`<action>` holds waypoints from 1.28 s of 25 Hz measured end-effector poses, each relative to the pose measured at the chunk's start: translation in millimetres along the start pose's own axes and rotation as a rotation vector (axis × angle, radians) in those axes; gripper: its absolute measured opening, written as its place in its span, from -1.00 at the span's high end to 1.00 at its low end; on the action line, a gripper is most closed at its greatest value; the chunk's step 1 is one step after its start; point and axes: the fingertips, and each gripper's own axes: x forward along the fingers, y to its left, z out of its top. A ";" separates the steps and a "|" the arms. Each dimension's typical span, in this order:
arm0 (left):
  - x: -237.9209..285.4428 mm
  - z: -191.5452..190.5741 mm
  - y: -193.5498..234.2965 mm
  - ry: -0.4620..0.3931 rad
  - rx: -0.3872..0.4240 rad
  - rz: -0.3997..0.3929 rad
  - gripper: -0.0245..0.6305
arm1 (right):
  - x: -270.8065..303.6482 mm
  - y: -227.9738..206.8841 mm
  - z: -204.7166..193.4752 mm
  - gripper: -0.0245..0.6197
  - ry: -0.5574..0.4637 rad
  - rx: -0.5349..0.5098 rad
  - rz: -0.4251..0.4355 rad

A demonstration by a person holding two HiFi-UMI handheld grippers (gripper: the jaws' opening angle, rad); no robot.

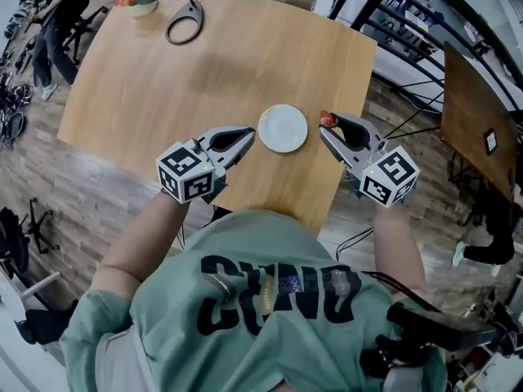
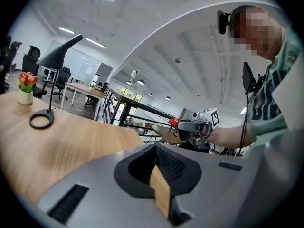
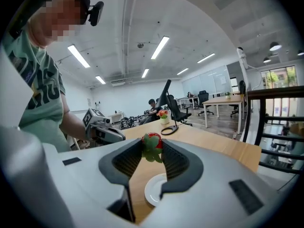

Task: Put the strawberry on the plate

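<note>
Wooden table carries a white plate. Left gripper sits just left of the plate, jaws together. Right gripper is just right of the plate, jaws clamped on the red strawberry, off the plate.

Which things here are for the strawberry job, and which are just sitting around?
For the job:
- strawberry, pinched in the right gripper
- white plate

Just sitting around:
- desk lamp
- little pot of flowers
- left gripper, shut and empty
</note>
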 end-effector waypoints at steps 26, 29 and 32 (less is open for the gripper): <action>22.9 -89.6 90.1 0.110 -0.100 0.039 0.91 | 117.2 -12.2 -165.0 0.51 0.302 0.006 0.039; 26.8 -95.3 91.9 0.116 -0.107 0.032 0.91 | 122.1 -12.0 -177.8 0.51 0.336 -0.013 0.041; 32.7 -98.1 93.9 0.119 -0.109 0.027 0.91 | 124.8 -15.1 -191.2 0.51 0.374 -0.035 0.037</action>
